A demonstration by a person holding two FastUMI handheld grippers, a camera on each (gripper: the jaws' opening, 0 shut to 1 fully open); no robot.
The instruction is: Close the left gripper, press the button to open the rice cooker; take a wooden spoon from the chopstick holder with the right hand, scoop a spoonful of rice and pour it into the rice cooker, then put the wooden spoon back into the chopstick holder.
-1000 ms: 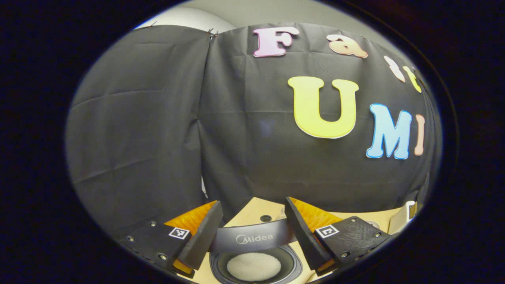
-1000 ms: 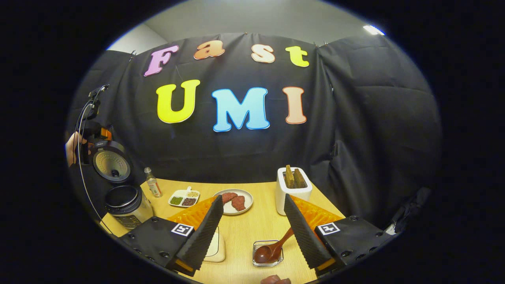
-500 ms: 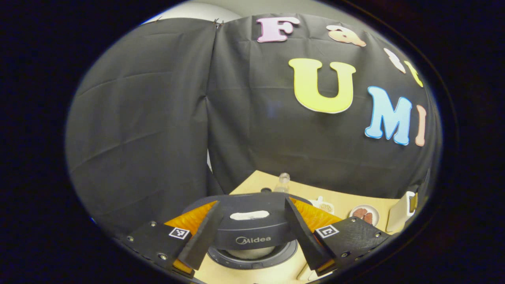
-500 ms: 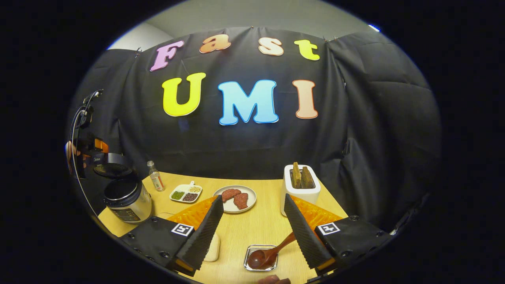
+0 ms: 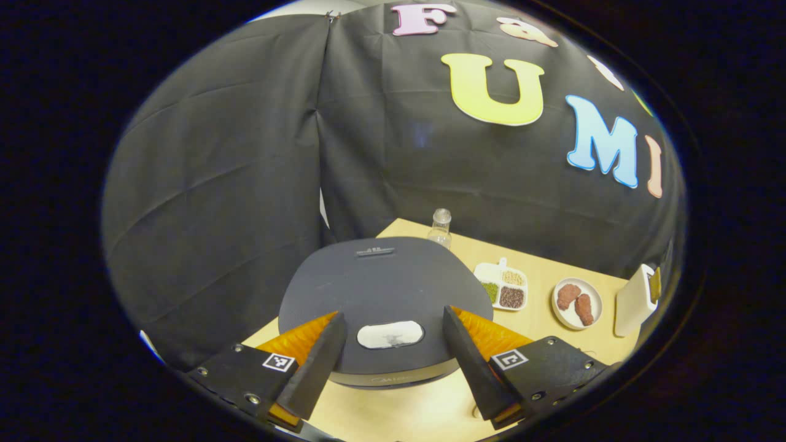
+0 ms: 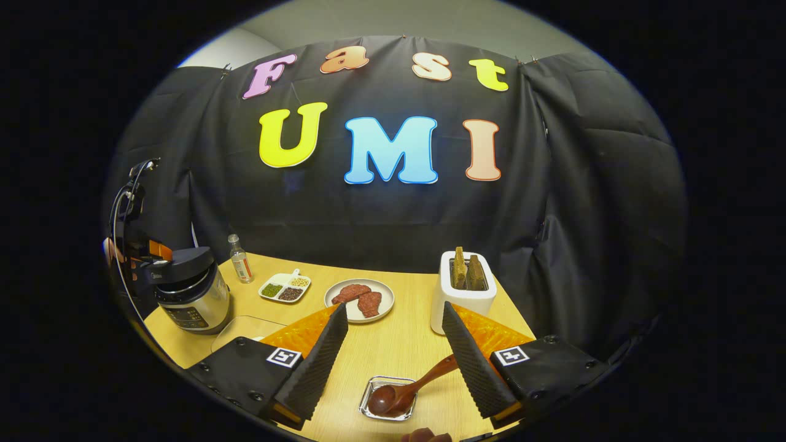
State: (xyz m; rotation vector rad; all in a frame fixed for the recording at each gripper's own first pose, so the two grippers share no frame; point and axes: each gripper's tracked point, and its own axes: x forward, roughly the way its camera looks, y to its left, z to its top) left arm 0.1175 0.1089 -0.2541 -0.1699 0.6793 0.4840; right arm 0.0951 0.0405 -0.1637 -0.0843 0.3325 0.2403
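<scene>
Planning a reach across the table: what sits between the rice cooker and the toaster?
In the right gripper view, between the rice cooker and the toaster lie a divided dish of grains and a plate of meat; a small bottle stands behind.

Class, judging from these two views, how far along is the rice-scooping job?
Looks nearly finished. A second ago the rice cooker stood open with rice inside; its lid is now down, under the open left gripper. The wooden spoon lies in its small holder, free of the open right gripper. Nothing is in hand; little seems left.
</scene>
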